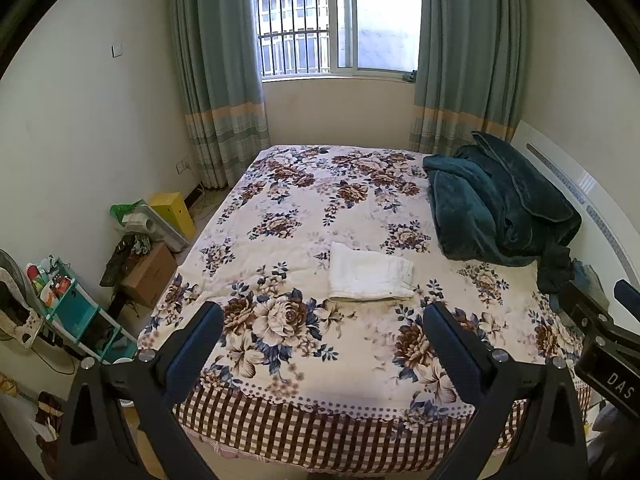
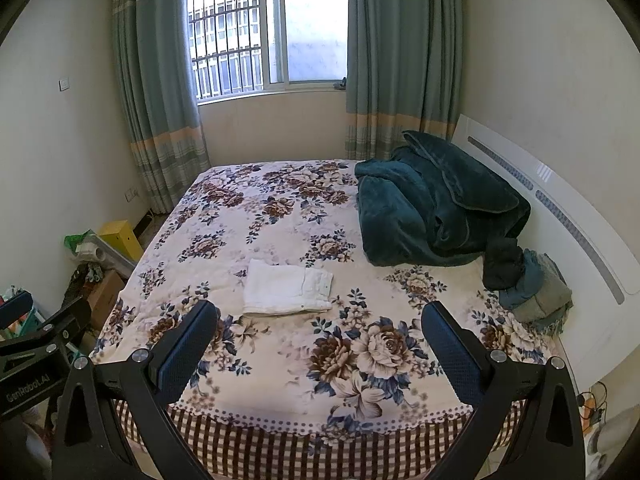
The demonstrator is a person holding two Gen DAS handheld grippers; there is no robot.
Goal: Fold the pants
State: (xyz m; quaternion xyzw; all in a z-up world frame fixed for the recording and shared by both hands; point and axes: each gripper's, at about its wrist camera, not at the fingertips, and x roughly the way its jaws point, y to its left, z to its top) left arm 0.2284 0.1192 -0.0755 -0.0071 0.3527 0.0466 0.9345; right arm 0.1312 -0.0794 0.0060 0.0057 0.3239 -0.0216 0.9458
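Both tongs, left (image 1: 322, 336) and right (image 2: 320, 334), are spread wide and hold nothing, poised above the near edge of the bed (image 1: 280, 400). The pants (image 1: 370, 273), white, lie on the bedspread in a compact folded rectangle, near mid-bed and apart from the green blanket (image 1: 500, 208). They look soft, light and floppy; a pinch at a corner or the folded edge should serve. Their long axis runs left to right, waistband and buttons to the right.
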